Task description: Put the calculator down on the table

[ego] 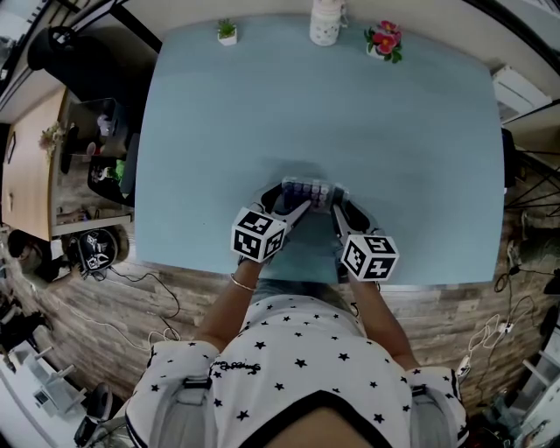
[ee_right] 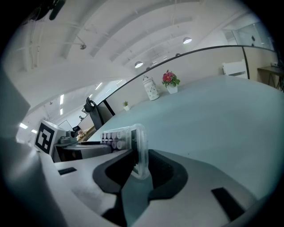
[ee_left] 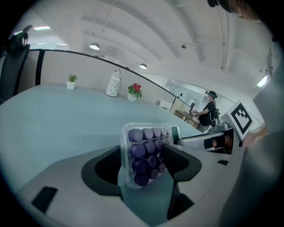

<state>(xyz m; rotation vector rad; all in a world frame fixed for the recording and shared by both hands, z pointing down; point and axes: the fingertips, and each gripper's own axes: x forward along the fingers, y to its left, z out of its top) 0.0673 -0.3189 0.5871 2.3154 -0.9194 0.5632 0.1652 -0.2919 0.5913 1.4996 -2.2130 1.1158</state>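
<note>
The calculator [ego: 311, 190], clear-cased with rows of purple keys, is held just above the near part of the pale blue table [ego: 350, 114]. My left gripper [ego: 296, 206] grips its left end and my right gripper [ego: 336, 208] its right end. In the left gripper view the calculator [ee_left: 144, 150] faces the camera, keys up, wedged between the dark pads of the left gripper [ee_left: 144, 165]. In the right gripper view the calculator [ee_right: 133, 137] shows edge-on, its clear rim pinched in the right gripper [ee_right: 140, 165]. Whether its underside touches the table is hidden.
At the table's far edge stand a small green plant [ego: 227, 31], a white jar [ego: 325, 22] and a pot of red flowers [ego: 383, 39]. Shelves with clutter [ego: 79, 157] are to the left, cables lie on the floor, and a person [ee_left: 207, 113] stands far behind.
</note>
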